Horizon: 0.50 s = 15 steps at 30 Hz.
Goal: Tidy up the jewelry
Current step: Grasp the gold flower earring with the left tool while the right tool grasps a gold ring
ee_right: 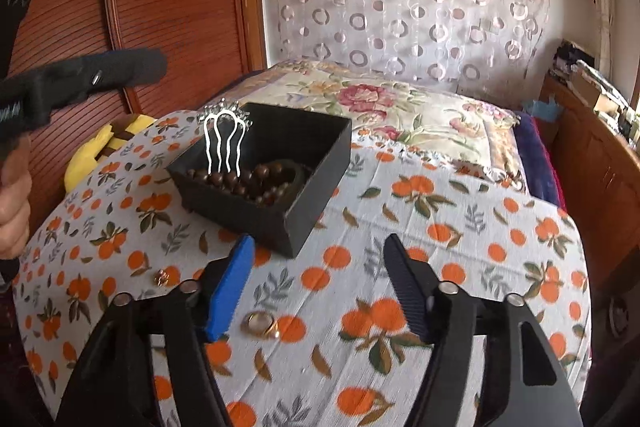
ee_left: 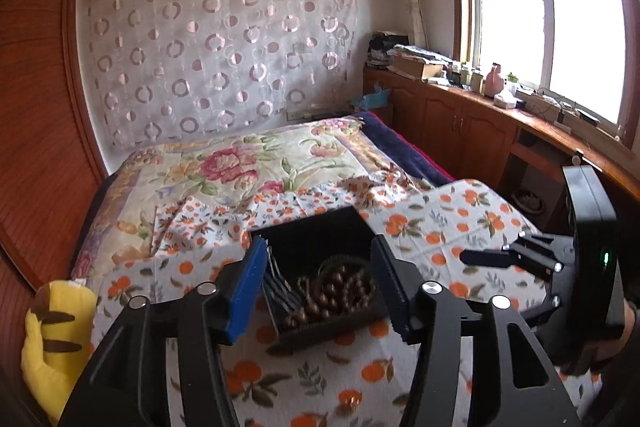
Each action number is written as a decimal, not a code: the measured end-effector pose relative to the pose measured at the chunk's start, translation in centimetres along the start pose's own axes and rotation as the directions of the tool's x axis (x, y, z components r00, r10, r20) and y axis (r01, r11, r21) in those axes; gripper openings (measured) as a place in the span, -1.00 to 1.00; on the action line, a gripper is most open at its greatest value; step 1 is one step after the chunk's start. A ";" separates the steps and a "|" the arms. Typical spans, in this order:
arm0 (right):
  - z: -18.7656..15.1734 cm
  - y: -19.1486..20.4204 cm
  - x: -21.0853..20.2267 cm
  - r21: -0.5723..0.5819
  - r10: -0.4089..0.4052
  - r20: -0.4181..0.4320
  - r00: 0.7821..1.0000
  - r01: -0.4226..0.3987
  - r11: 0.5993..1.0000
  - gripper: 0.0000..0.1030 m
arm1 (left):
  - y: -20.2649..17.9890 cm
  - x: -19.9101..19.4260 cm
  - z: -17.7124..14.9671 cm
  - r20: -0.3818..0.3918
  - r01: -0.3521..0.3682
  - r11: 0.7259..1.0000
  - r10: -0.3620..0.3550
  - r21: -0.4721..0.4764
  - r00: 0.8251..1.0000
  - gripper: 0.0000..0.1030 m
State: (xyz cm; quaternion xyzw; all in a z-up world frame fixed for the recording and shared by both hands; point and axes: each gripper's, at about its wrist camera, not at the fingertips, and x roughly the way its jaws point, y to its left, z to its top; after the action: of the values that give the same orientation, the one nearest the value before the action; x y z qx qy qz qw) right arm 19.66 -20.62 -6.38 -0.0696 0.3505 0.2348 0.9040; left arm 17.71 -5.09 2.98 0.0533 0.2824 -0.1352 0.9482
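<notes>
Risk sits closest to the right claw (ee_right: 318,283), whose jaws stand spread and empty over the cloth (ee_right: 440,267). Just in front of it, on the near side of the box (ee_right: 280,223), lies a gold ring (ee_right: 260,323) with a pale oval stone. The ring is small, smooth and rounded, so the pads could skid off it or pinch a fold of the thin orange-print cloth instead and drag the box along. A tiny gold stud (ee_right: 161,275) lies near the ring, off the box's near corner, and could be easily knocked away.

The left claw (ee_left: 318,263) is also spread and holds nothing, straddling the box (ee_left: 320,327) from above. Inside the black, square, hard-walled box lies a coil of glossy brown wooden beads (ee_right: 248,183). A silver wavy-pronged hair comb (ee_right: 224,143) stands upright against the box's far-left wall, and a nudge to the box may well tip it out. Whether the cloth covers a counter or the bed cannot be told.
</notes>
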 end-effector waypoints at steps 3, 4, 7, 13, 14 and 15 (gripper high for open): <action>-0.6 0.2 0.0 0.003 0.013 -0.016 1.000 -0.013 1.000 0.09 | 0.2 -0.4 -1.4 -0.014 0.011 1.000 -0.011 0.000 1.000 0.50; -1.0 0.3 0.1 0.005 0.020 -0.025 0.999 -0.020 1.000 0.08 | 0.2 -0.5 -2.0 -0.014 0.015 1.000 -0.015 0.000 1.000 0.61; -1.8 0.8 0.6 0.000 0.029 -0.052 0.998 -0.029 1.000 -0.04 | 0.4 -0.7 -3.6 -0.035 0.019 1.000 -0.019 0.004 0.999 0.75; -3.2 1.7 1.7 -0.031 0.051 -0.116 0.992 -0.055 0.998 -0.06 | 0.5 0.0 -6.6 -0.110 0.025 0.999 -0.022 0.028 0.994 0.77; -3.4 1.8 1.8 -0.033 0.053 -0.122 0.991 -0.058 0.998 -0.06 | 0.5 0.3 -7.3 -0.132 0.028 0.999 -0.024 0.031 0.991 0.77; -3.6 2.0 2.0 -0.039 0.056 -0.133 0.989 -0.062 0.997 -0.06 | 0.5 0.6 -7.9 -0.153 0.031 0.999 -0.026 0.034 0.988 0.77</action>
State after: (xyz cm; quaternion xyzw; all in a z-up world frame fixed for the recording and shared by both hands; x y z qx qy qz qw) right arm 17.81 -19.15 -10.28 -0.0939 0.4065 0.2636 0.8697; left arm 14.25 -3.36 -3.96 0.0765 0.3521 -0.1492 0.9208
